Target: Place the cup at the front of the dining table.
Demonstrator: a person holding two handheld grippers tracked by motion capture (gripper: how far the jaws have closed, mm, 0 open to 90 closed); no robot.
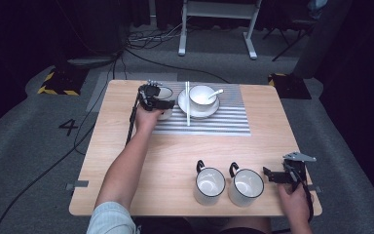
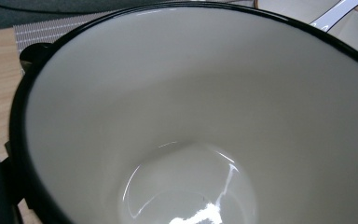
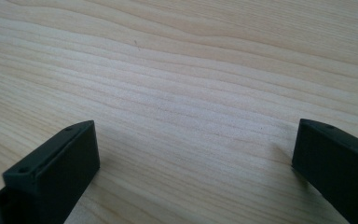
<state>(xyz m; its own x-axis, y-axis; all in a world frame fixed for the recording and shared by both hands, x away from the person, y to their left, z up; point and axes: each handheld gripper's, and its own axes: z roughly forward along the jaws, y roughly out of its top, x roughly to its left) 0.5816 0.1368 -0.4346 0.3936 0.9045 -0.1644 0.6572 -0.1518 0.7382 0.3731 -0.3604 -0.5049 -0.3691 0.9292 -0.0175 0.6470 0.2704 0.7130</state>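
From above, your left gripper point(image 1: 152, 100) sits at a mug point(image 1: 164, 94) on the striped mat point(image 1: 224, 119), beside the plate point(image 1: 185, 103) carrying a bowl point(image 1: 202, 95) and spoon point(image 1: 216, 92), with chopsticks point(image 1: 187, 105) alongside. Its own camera looks straight into that mug point(image 2: 191, 121), black rim and white inside; the jaws are hidden, so you cannot tell their state. Your right gripper point(image 1: 280, 174) rests at the near right, just beside two mugs point(image 1: 229, 184). Its camera shows its jaws spread wide point(image 3: 193, 154) over bare table point(image 3: 177, 70), holding nothing.

glossy white mug point(image 2: 191, 116), matt wooden table point(image 3: 191, 70)
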